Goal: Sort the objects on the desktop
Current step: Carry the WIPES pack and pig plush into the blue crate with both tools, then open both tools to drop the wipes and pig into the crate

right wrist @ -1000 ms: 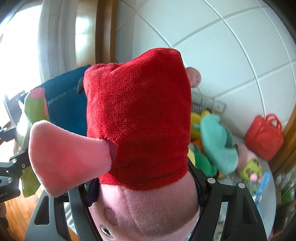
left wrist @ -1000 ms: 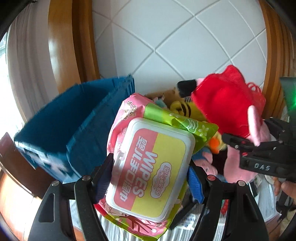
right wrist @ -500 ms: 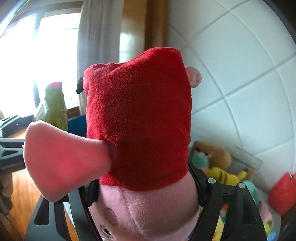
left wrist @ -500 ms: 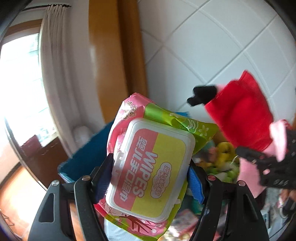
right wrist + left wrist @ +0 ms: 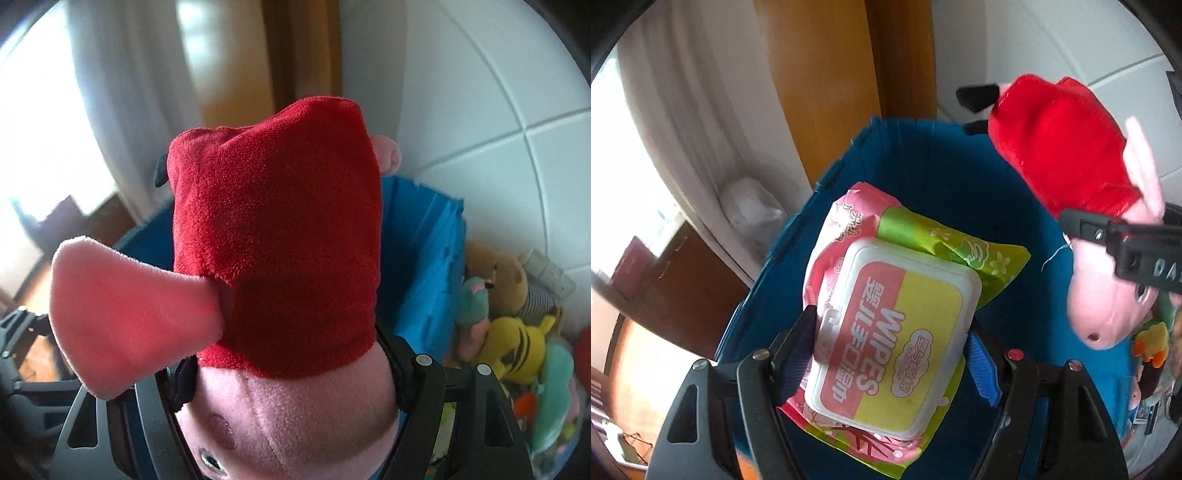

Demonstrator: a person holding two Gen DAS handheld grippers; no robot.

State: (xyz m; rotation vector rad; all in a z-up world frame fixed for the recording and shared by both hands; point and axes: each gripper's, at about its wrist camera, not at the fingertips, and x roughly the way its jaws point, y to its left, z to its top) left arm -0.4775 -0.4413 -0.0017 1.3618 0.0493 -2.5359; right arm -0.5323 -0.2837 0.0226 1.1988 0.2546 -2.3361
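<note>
Both our loads have swung over the blue bin (image 5: pixel 923 177). Our left gripper (image 5: pixel 890 354) clamps the wipes pack (image 5: pixel 897 332) above its mouth; our right gripper (image 5: pixel 280 380) clamps the pig plush (image 5: pixel 273 240) near the far rim. Neither is dropped yet; more plush toys (image 5: pixel 513 332) wait beyond. The bin's floor is hidden.

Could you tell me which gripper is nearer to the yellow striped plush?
Right. The right gripper, holding the pig, is beside the yellow plush; the left gripper is across the blue bin.
</note>
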